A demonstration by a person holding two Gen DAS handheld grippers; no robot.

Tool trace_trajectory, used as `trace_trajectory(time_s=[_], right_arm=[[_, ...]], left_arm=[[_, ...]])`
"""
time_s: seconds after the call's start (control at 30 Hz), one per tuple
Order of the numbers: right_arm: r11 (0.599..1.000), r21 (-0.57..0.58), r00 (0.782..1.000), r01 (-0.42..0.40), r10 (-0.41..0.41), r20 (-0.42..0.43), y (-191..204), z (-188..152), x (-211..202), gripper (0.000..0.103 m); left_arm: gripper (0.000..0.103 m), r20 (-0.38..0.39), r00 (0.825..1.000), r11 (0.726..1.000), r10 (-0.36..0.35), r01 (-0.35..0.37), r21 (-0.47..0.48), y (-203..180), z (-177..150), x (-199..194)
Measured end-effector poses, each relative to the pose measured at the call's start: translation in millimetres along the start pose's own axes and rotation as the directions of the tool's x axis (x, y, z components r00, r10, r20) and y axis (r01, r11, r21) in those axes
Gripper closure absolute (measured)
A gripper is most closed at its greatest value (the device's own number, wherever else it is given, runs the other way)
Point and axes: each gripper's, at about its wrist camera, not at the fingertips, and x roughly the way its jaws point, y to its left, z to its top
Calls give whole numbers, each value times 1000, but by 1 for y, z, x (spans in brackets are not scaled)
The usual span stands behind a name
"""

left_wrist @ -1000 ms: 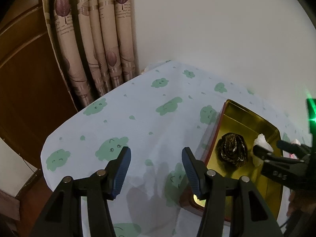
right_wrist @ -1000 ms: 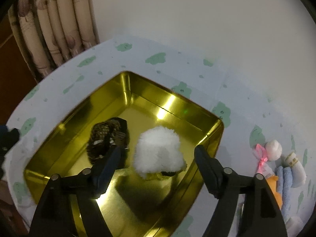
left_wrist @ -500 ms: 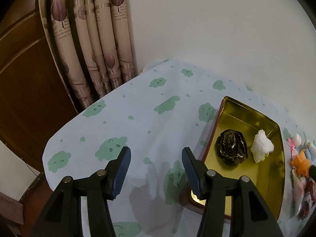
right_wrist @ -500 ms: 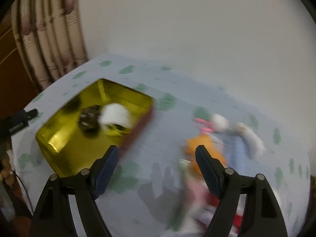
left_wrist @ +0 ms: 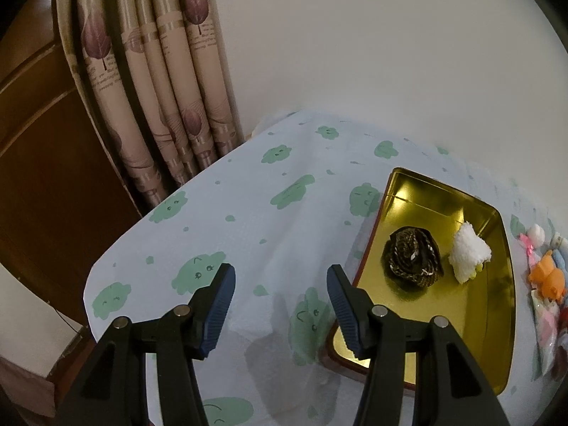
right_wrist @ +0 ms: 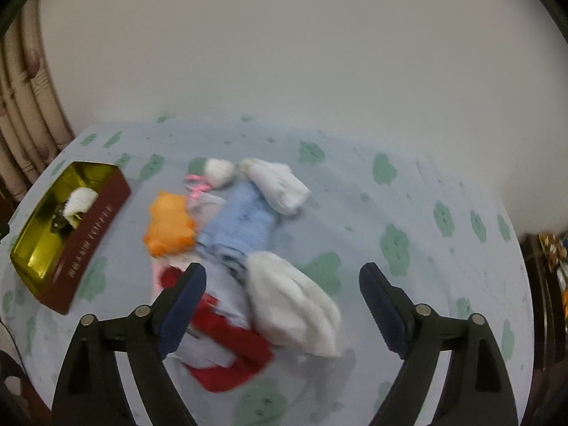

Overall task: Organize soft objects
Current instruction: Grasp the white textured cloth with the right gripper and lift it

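A gold tin tray (left_wrist: 497, 326) (right_wrist: 39, 248) with red sides sits on the cloud-print cloth. In it lie a dark braided coil (left_wrist: 413, 257) and a white fluffy roll (left_wrist: 468, 252) (right_wrist: 81, 200). My left gripper (left_wrist: 280, 309) hangs open over bare cloth just left of the tray, holding nothing. In the blurred right wrist view, my right gripper (right_wrist: 282, 305) hovers above a pile of soft things, its jaws opening and nothing gripped. The pile holds an orange plush (right_wrist: 170, 223) (left_wrist: 546, 278), a blue cloth (right_wrist: 241, 220), white rolled socks (right_wrist: 294, 305), another white piece (right_wrist: 277, 181) and a red item (right_wrist: 230, 351).
Patterned curtains (left_wrist: 156, 81) and a dark wooden panel (left_wrist: 42, 191) stand beyond the table's left edge. A plain wall (left_wrist: 355, 42) runs behind the table. Dark furniture (right_wrist: 546, 284) shows at the right edge of the right wrist view.
My right gripper has swung away from the tray, where it left the white fluffy roll, to above the pile of soft things, and its jaws stand wider. The left gripper has barely moved.
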Motion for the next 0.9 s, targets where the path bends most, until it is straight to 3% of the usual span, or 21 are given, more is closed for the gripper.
trace_trajectory(time_s=[0.1, 0.27, 0.5, 0.6, 0.63, 0.67, 0.9], right_arm=[[1000, 17, 1000, 5, -4, -22, -13, -10, 9, 16], [996, 65, 997, -55, 58, -41, -24, -20, 26, 16], [993, 85, 993, -85, 91, -68, -16, -25, 57, 16], [992, 84, 992, -92, 98, -77, -13, -27, 64, 32], [992, 81, 992, -95, 101, -80, -13, -27, 66, 44], [993, 76, 991, -94, 100, -85, -12, -27, 67, 50], [997, 53, 998, -60, 61, -28, -14, -27, 58, 76]], left_arm=[[48, -3, 1000, 1000, -9, 9, 16, -4, -1, 0], [48, 3, 1000, 999, -1, 1, 33, -6, -1, 0], [48, 2, 1000, 999, 0, 0, 35, -7, -2, 1], [48, 2, 1000, 999, 4, -4, 36, -7, -2, 2], [48, 3, 1000, 999, 3, -4, 38, -7, -2, 2], [48, 4, 1000, 999, 6, -6, 41, -8, -3, 1], [48, 7, 1000, 997, 4, -4, 82, -17, -6, -1]])
